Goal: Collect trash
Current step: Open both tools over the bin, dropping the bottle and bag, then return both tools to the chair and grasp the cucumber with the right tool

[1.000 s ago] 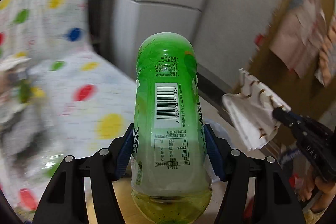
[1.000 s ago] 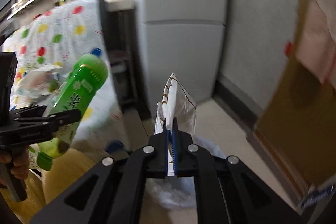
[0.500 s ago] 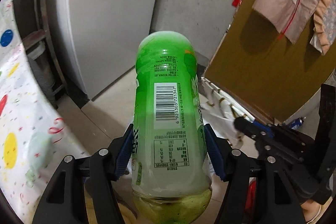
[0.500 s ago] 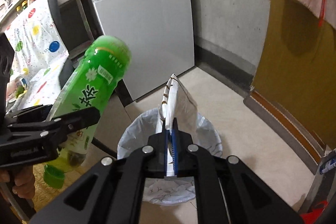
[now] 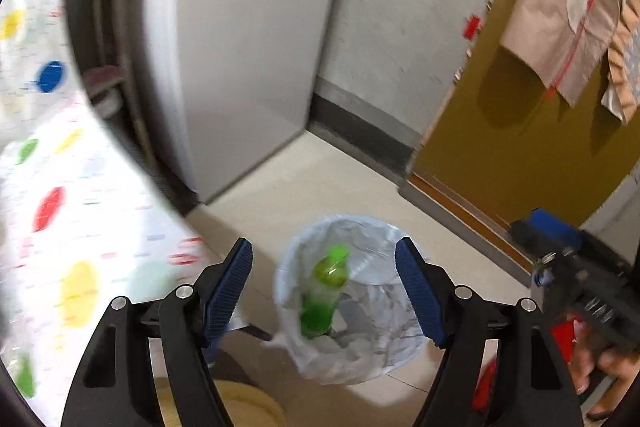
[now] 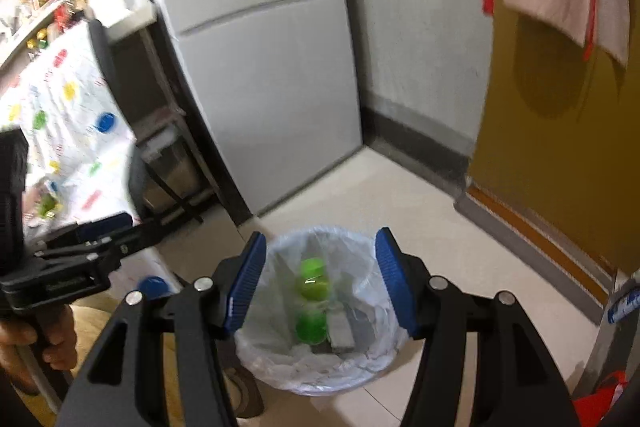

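Below left gripper (image 5: pixel 324 267), green bottle (image 5: pixel 325 291) in bin (image 5: pixel 352 359), jaws opening, empty

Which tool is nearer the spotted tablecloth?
Left. The left tool hangs beside the tablecloth; the right tool is past it, over the bin. Both jaws opening, empty.

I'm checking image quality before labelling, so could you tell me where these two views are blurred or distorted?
Left wrist view: green bottle in the bin is smeared, tablecloth streaked, fridge edges bowed by the fisheye. Right wrist view: bottle is a soft green blur, while the right claw stays sharp.
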{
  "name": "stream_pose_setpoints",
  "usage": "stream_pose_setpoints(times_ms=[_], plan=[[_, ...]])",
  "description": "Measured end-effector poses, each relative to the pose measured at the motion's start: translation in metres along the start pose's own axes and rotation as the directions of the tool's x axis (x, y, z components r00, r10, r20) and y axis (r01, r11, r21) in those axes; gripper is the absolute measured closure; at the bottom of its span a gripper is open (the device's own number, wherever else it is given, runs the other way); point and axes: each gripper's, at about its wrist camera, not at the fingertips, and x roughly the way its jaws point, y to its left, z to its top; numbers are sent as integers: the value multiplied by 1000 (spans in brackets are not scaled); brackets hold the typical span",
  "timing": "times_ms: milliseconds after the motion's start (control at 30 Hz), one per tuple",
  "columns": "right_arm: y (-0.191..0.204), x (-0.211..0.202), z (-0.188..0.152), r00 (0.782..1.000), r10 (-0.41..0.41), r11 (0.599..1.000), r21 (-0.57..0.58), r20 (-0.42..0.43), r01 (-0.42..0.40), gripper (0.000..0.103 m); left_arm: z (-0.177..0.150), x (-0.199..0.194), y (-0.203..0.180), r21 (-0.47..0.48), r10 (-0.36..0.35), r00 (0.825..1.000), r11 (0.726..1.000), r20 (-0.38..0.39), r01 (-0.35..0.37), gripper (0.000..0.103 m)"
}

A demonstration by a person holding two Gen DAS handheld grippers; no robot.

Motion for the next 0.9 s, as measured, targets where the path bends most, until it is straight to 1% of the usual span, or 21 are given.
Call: stream_pose_setpoints(times_ms=[33,100,133,200,267,333,467,500,533,600,633,667,700,733,833,900], plan=[[8,-7,4,1000,21,1000,-7,15,-21,46,-2,-11,9,-13,34,999,999,3,-34,29],[22,-16,10,997,66,998,-24,34,-65,46,-9,-33,27,-40,56,998,998,20,-55,29],[35,-22,13,994,98,995,-40,46,-97,46,-14,-46,40,-65,90,996,994,26,-88,29],[59,-26,19,987,152,986,-73,45,-149,46,-23,-69,61,-106,120,992,988,37,-115,29],[79,-27,23,978,204,975,-93,36,-200,46,-34,-90,84,-137,170,985,977,34,-164,29],[107,-30,28,963,268,955,-132,14,-264,46,-46,-111,107,-173,221,975,962,26,-213,29],[168,-31,31,939,343,909,-239,-39,-342,46,-69,-151,150,-246,306,952,923,11,-294,29],[184,-32,30,932,359,895,-265,-53,-360,46,-73,-159,158,-264,326,945,913,10,-312,29],[196,-32,29,926,371,883,-283,-66,-374,46,-81,-170,171,-290,356,934,895,5,-340,29],[220,-32,26,913,397,857,-319,-94,-405,46,-95,-189,189,-336,386,922,869,4,-363,29],[235,-31,24,904,412,840,-338,-109,-424,46,-103,-199,201,-365,408,913,849,-3,-381,29],[245,-30,23,898,423,828,-350,-121,-438,46,-112,-209,213,-393,436,900,824,-19,-408,29],[260,-28,22,887,439,810,-365,-141,-459,46,-116,-214,217,-407,451,892,810,-27,-422,29],[272,-26,21,881,447,797,-378,-153,-470,46,-122,-221,226,-429,472,880,788,-40,-442,29],[302,-17,21,870,459,769,-410,-178,-490,46,-130,-241,248,-477,519,853,736,-58,-481,28],[321,-9,23,859,473,752,-417,-197,-510,46,-134,-251,256,-498,539,840,712,-63,-495,29]])
